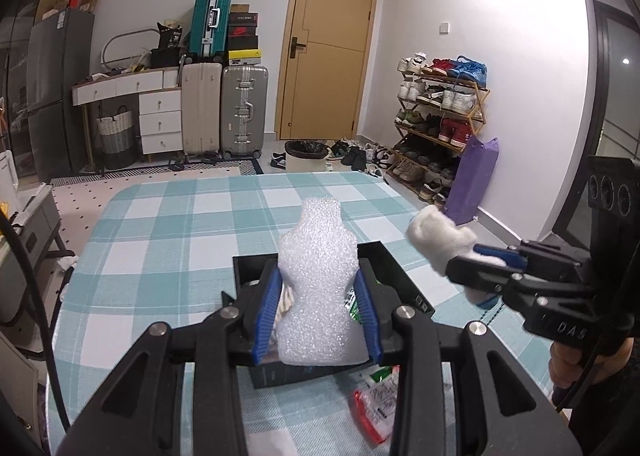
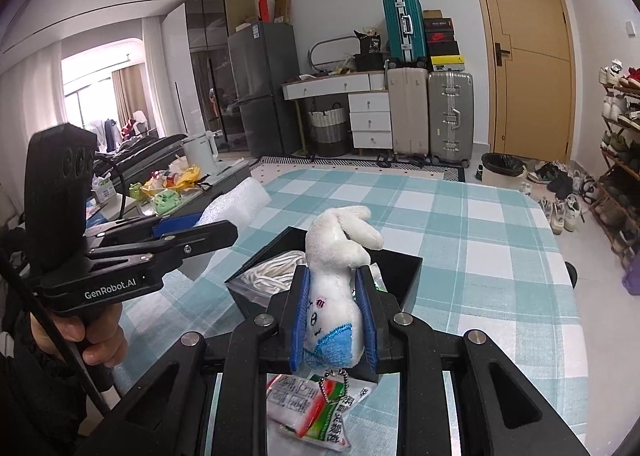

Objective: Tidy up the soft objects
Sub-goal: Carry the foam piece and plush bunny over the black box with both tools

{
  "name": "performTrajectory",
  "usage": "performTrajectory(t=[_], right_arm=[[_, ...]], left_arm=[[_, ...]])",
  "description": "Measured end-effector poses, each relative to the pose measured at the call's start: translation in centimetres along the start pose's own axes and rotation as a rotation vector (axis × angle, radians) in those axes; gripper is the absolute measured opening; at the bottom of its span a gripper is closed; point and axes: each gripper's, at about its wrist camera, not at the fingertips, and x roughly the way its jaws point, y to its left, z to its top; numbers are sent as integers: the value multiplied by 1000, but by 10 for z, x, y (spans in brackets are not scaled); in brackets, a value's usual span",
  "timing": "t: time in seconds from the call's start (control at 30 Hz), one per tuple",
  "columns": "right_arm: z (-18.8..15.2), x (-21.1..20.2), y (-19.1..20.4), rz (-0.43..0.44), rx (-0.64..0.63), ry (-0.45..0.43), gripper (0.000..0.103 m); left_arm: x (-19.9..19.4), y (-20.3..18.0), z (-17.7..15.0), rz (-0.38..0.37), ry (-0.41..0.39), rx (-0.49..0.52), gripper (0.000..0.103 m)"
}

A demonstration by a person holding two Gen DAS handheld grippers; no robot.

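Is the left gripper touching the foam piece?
Touching. The left wrist view shows the left gripper with both blue pads pressed against the foam piece, pinching its sides above the black box.

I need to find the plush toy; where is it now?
The plush toy sits upside down in the right claw, held above the black box on the checked tablecloth.

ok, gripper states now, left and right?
Left gripper: shut on the white foam piece.
Right gripper: shut on the plush keychain toy.
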Motion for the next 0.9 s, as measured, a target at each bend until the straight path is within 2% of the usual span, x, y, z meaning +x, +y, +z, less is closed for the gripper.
performTrajectory(t=[0.9], right_arm=[[5, 70, -30, -1, 39, 100, 23]], left_arm=[[72, -2, -2, 12, 113, 21, 36]])
